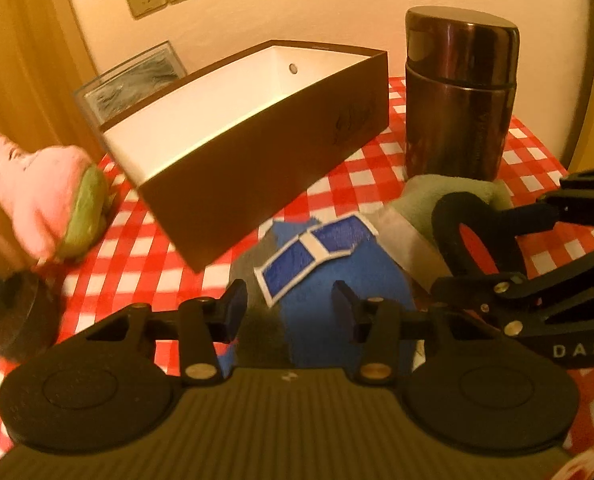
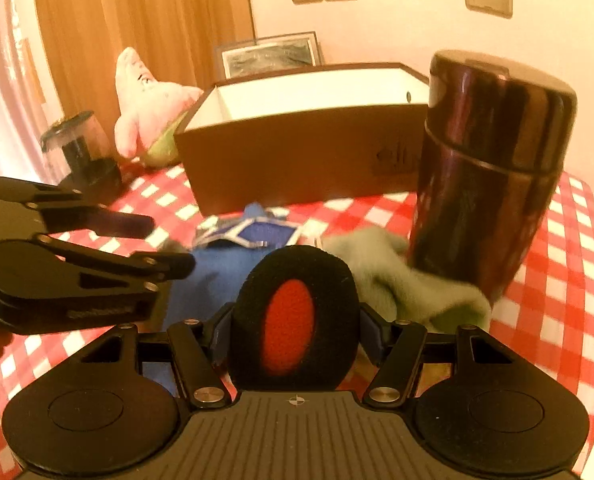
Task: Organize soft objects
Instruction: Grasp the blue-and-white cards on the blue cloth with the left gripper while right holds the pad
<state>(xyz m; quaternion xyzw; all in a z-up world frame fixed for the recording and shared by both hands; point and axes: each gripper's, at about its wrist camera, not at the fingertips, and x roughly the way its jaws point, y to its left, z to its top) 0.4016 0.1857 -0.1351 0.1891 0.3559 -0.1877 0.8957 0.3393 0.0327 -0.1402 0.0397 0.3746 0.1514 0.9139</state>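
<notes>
A blue plush toy [image 1: 329,264] with a white-edged patch lies on the red-checked cloth in front of an open brown box [image 1: 265,184] with a white inside. My left gripper [image 1: 290,298] is open, one finger on each side of the blue plush; I see no pad pressing on it. My right gripper [image 2: 296,334] is shut on a black oval plush part with a red centre [image 2: 289,332], held just above the cloth. It shows at the right of the left wrist view [image 1: 493,248]. A pale green plush part [image 2: 397,276] lies against the flask. A pink plush [image 2: 149,104] leans left of the box [image 2: 281,160].
A tall dark metal flask [image 1: 457,100] stands right of the box, close to my right gripper. A small dark-based jar [image 2: 77,152] stands at the left edge of the table. A framed picture [image 2: 273,54] leans on the wall behind the box. The table edge runs close on the right.
</notes>
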